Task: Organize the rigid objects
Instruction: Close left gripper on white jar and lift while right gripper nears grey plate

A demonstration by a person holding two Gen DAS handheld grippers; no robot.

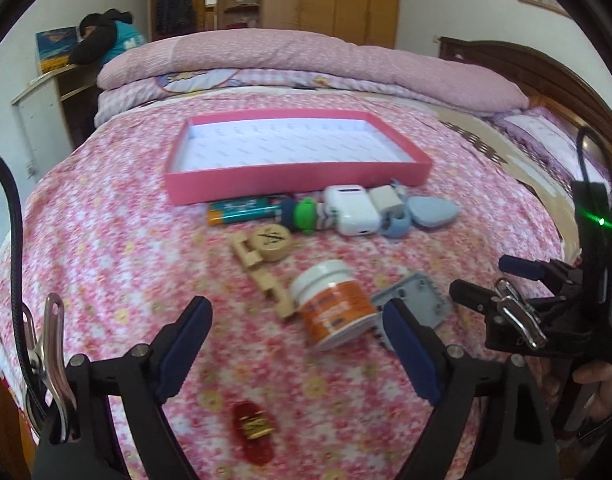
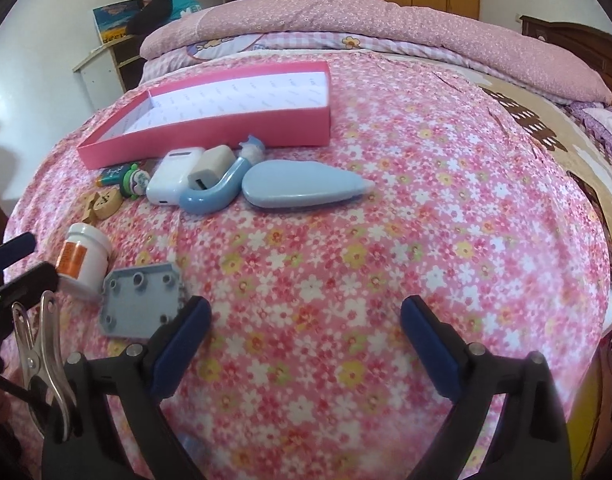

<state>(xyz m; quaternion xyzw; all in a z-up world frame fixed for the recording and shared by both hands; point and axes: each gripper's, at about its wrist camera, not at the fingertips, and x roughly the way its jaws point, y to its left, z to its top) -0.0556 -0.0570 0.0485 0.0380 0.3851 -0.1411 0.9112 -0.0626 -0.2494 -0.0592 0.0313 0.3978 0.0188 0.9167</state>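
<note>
Left wrist view: the left gripper [image 1: 296, 318] stands wide apart, holding nothing; the jar [image 1: 333, 305] lies on its side just ahead, by the right finger, and the tray [image 1: 298, 180] lies farther ahead.

Right wrist view: the right gripper [image 2: 306, 320] gapes empty over the bedspread [image 2: 386, 240]; the grey plate [image 2: 140, 300] lies just beside its left finger, with the tray [image 2: 210, 130] far ahead to the left.

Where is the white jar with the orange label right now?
The white jar with the orange label lies on the floral bedspread ahead of the left gripper, between the wooden key and the grey plate.
</note>
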